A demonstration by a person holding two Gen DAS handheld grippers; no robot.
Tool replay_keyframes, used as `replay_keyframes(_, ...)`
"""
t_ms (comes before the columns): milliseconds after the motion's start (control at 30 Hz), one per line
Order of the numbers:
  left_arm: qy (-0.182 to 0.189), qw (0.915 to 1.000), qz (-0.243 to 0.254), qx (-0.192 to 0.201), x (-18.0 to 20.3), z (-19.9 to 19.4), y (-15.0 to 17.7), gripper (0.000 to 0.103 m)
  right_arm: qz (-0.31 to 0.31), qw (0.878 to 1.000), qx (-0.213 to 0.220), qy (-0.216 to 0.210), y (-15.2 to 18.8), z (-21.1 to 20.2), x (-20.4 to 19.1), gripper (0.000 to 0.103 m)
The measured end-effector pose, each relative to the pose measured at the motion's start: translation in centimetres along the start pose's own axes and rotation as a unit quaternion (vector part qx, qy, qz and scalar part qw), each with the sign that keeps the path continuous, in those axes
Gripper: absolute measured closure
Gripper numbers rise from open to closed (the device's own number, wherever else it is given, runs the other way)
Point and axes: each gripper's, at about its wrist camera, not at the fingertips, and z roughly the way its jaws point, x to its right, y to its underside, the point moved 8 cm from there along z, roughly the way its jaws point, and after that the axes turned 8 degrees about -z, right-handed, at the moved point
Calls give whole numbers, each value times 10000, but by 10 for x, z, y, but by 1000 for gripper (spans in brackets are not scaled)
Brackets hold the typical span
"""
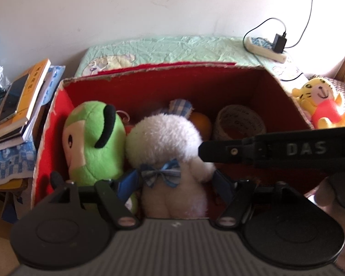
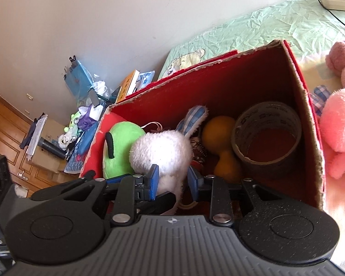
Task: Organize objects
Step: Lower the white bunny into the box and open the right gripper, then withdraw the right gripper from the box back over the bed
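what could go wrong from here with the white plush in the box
1. The white plush toy sits between the pads of both grippers; if the right gripper lifts away, it may drag the toy back out of the red box.
2. It leans on the green plush, so it could tip over.
3. The left gripper could snag its blue bow.

The open box (image 1: 163, 78) stands on the bed (image 1: 172, 48). Inside the box, the frog plush (image 1: 92, 138) lies at its left wall, the rabbit plush (image 1: 168, 147) just right of it, the ball (image 1: 201, 124) behind the rabbit, and the tape roll (image 1: 240, 124) at the right wall. Outside the box's right wall sits a tiger plush (image 1: 322, 101); a stack of books (image 1: 18, 105) lies left of the box.
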Motion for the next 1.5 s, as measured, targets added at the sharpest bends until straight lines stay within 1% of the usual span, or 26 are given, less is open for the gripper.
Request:
replay_keyframes(67,34,10000,61,64,4,-3,0,26,-4,10000,-4,12,0,0,0,72)
replay_keyframes(133,-26,9999,125,73,8,-4,0,26,-5,10000,18,23,0,-1,0,72)
replay_keyframes(233,15,9999,137,75,11,-6,0,26,-72,9999,86,43,-1,-5,-2,72)
replay_keyframes(500,-111,9999,87,38,13,-10,-4,26,-158,9994,225,190,1,-17,0,72)
replay_keyframes(667,-256,9996,138,6,18,-11,-2,26,-111,9991,297,268,5,-25,4,72)
replay_keyframes(900,-378,9990,234,89,27,-19,-3,25,-183,9983,475,270,7,-39,4,72)
replay_keyframes(1133,-446,9980,375,260,46,-34,-7,24,-251,9968,696,293,8,-62,6,72)
replay_keyframes(1300,-429,9972,478,390,65,-44,-11,22,-306,9951,887,311,6,-83,11,71)
replay_keyframes(1500,-421,9965,562,460,92,-50,-13,22,-367,9932,1038,388,4,-106,22,71)
